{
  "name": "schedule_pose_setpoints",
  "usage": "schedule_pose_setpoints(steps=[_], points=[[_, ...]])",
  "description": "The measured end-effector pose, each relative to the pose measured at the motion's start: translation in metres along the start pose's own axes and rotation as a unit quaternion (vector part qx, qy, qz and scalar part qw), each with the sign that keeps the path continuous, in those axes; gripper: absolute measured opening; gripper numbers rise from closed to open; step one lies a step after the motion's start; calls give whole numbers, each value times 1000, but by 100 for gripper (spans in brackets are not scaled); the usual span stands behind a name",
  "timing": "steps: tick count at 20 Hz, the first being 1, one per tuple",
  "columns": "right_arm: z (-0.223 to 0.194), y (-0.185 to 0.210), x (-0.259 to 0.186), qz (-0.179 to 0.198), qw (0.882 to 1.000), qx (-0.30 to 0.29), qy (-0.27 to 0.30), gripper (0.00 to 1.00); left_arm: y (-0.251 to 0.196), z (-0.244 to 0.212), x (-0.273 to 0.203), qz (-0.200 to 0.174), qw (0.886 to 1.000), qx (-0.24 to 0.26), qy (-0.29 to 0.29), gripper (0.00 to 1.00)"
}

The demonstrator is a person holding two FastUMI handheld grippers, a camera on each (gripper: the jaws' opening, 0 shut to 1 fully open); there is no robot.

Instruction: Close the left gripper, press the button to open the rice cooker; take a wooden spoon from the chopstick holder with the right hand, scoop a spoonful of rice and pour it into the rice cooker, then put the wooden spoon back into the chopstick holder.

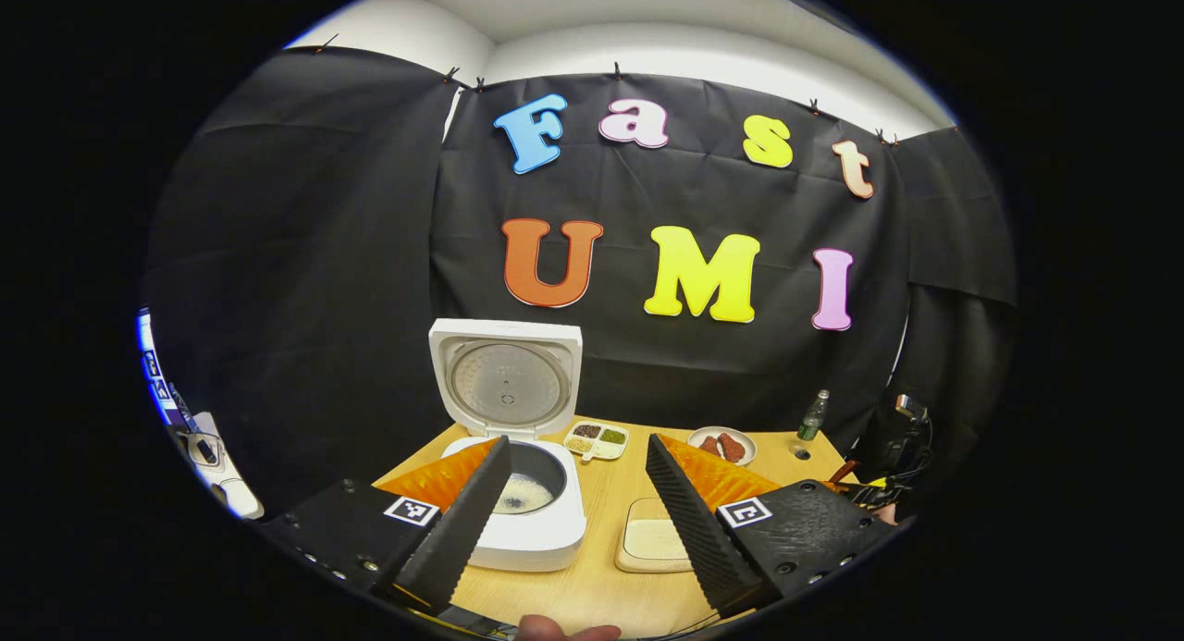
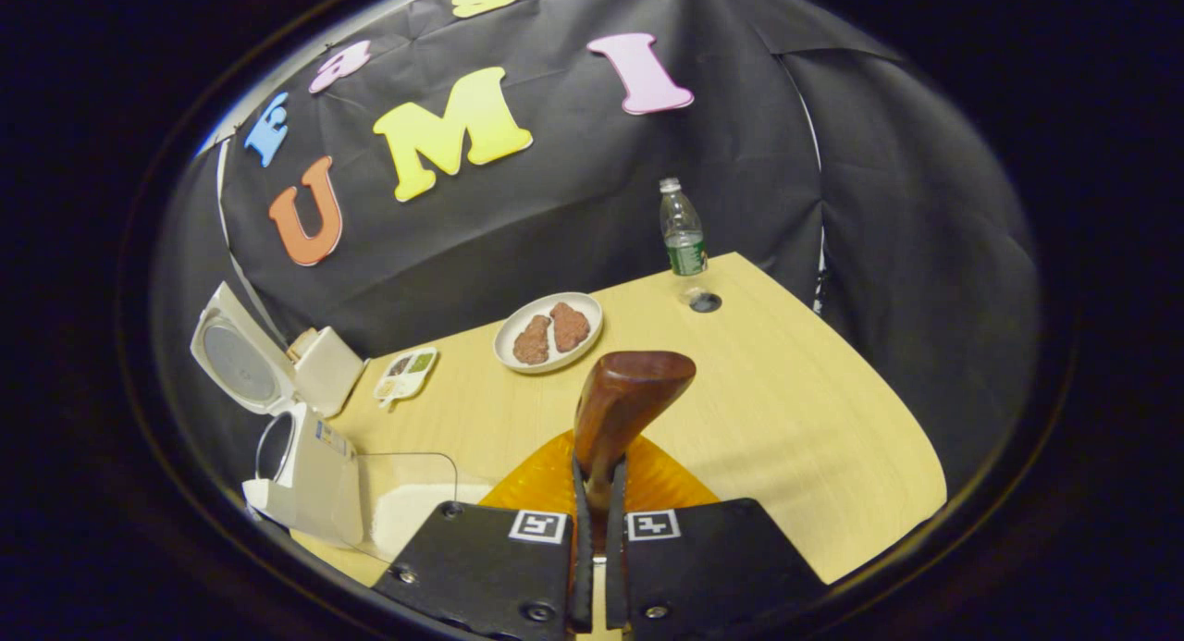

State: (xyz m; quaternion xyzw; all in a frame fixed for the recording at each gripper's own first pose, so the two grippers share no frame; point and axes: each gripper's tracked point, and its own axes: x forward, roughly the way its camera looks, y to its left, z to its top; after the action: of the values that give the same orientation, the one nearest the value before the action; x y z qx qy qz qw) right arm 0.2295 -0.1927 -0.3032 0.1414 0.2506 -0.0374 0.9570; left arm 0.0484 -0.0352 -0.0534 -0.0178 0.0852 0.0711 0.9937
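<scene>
Wooden table (image 2: 795,419) carries rice cooker (image 1: 527,493), plate (image 2: 548,331), bottle (image 2: 683,228) — spread apart.

Left gripper (image 1: 578,493) fingers spread wide, holding nothing, above the wooden table (image 1: 601,585). Rice cooker (image 1: 523,493) sits lid-up with rice in the pot. Tray of rice (image 1: 652,544) just beside it, sectioned dish (image 1: 597,439) and plate (image 1: 722,445) behind.

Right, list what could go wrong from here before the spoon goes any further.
1. The right gripper pinches the spoon low on its handle, so it might pivot or slip while scooping.
2. The tray of rice is shallow and sits beside the cooker, so grains could spill onto the table.
3. The open left gripper hangs near the cooker's lid; a bump could knock it shut.
</scene>
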Motion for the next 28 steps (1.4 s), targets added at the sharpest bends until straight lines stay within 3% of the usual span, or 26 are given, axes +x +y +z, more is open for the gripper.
schedule_pose_setpoints(steps=[6, 9, 13, 14, 21, 23, 28], points=[[-13, -2, 11, -1, 1000, 7, 6, 16, -3, 0, 4, -6, 1000, 5, 5, 94], [-8, 1, 7, 2, 1000, 15, 0, 23, -5, 3, 5, -11, 1000, 3, 6, 94], [1, -6, -3, -13, 1000, 7, -10, 76, -6, 7, 8, -21, 1000, -1, -1, 94], [5, -7, -8, -17, 1000, 9, -13, 80, -6, 8, 10, -24, 1000, -1, -2, 94], [56, -13, -65, -33, 997, -6, -71, 85, 2, 22, 30, -35, 999, -7, -17, 94], [72, -8, -86, -36, 995, -23, -91, 92, 6, 32, 36, -38, 999, -9, -26, 94], [109, 20, -138, -34, 987, -67, -142, 92, 24, 69, 70, -39, 998, 6, -54, 94]])
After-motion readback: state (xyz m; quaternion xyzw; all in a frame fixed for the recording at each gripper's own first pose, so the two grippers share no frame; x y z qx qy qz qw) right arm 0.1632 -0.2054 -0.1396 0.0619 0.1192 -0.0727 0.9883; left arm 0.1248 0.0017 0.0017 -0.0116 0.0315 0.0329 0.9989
